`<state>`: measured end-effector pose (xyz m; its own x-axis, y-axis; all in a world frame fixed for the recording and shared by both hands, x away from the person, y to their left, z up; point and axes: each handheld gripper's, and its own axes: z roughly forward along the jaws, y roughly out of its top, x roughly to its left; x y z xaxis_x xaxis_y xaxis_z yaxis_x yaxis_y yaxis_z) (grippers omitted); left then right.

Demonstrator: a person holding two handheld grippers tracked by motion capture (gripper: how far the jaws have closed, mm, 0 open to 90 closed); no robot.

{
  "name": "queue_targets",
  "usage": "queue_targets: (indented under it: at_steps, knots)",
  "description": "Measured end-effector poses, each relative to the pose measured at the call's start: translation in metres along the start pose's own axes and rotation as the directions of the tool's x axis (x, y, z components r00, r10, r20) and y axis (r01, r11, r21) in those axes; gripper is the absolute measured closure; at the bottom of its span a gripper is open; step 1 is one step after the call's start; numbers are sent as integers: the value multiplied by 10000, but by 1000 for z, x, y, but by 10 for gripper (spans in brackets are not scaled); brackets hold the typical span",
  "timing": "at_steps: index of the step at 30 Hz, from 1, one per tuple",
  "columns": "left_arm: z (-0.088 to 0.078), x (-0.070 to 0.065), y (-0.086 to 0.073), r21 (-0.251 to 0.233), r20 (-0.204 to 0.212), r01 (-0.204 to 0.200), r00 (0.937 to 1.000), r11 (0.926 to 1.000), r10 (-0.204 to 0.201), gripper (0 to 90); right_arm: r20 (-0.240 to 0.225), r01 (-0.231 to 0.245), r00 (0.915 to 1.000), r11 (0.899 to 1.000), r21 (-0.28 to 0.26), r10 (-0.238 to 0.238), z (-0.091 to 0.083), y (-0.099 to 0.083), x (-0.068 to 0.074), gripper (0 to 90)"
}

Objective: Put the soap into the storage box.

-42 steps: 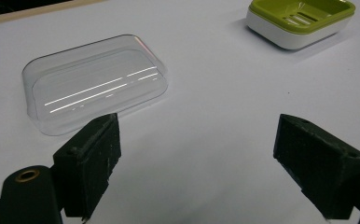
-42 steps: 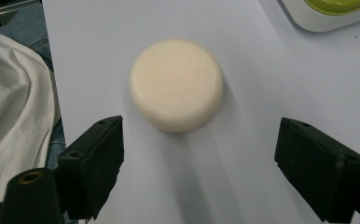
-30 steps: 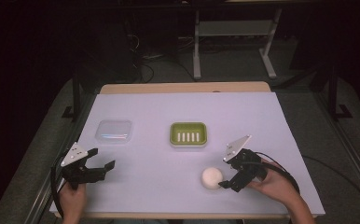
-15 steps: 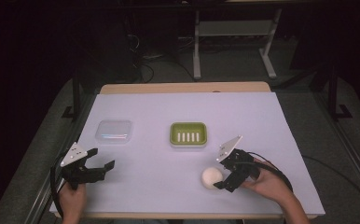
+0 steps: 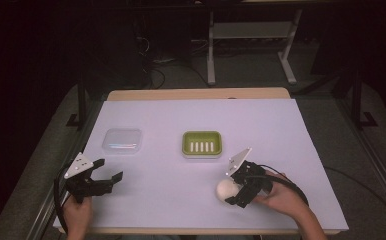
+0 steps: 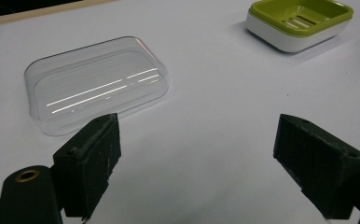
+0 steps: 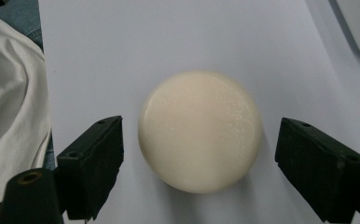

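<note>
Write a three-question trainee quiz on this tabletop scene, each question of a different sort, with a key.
1. True or false: the right gripper is shut on the round cream soap.
2. Multiple choice: what lies ahead of the left gripper? A) the clear plastic lid B) a sponge C) a cup
3. Fill in: the slotted soap dish is ____ inside, on a white base.

Key:
1. False. Its jaws stand open on either side of the soap, apart from it.
2. A
3. green

cream soap (image 7: 200,130), green dish (image 5: 201,143), black jaws
</note>
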<state>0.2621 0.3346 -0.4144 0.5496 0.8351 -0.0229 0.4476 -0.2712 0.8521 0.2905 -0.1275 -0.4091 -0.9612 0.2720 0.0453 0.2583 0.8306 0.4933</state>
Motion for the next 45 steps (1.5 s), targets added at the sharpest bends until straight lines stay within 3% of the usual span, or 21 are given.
queue_targets:
  at_steps: [13, 28, 35, 45]
  knots:
    - [0, 0, 0, -5, 1, 17, 10000, 10000, -17, 145, -37, 82, 10000, 9995, 318, -81, 13, 4, 3, 148]
    - [1, 0, 0, 0, 43, -20, 10000, 10000, 20, 145, 223, 67, 9997, 9978, 660, -82, 25, 1, 4, 167]
    - [0, 0, 0, -25, 41, 8, 10000, 10000, -8, 145, 298, 139, 9994, 9977, 663, -159, 25, 1, 4, 225]
    - [1, -1, 0, -13, 49, -47, 10000, 10000, 47, 145, 334, 251, 9991, 9975, 653, -273, 24, 1, 5, 234]
